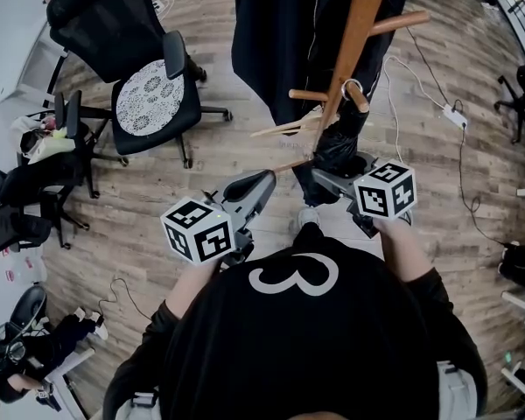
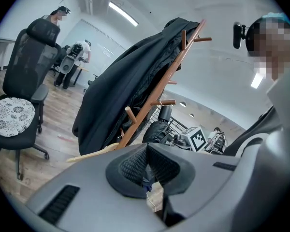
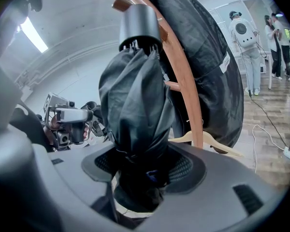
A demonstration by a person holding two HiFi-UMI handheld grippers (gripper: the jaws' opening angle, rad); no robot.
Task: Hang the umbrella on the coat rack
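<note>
The wooden coat rack (image 1: 354, 33) stands just ahead of me with a black coat (image 1: 284, 33) draped over it. My right gripper (image 1: 331, 178) is shut on a folded black umbrella (image 1: 339, 143), which it holds upright against the pole. A pale strap loop (image 1: 353, 84) sits by a short peg (image 1: 359, 97). In the right gripper view the umbrella (image 3: 135, 115) fills the jaws of the right gripper (image 3: 145, 170), with the rack pole (image 3: 183, 91) right behind it. My left gripper (image 1: 261, 184) is shut on nothing, left of the umbrella; the left gripper view shows its pads (image 2: 135, 166) pressed together.
A black office chair with a patterned cushion (image 1: 153, 94) stands to the left of the rack. A wooden hanger (image 1: 289, 128) hangs low on the rack. A power strip (image 1: 455, 116) with cables lies on the floor to the right. People (image 3: 244, 37) stand far behind.
</note>
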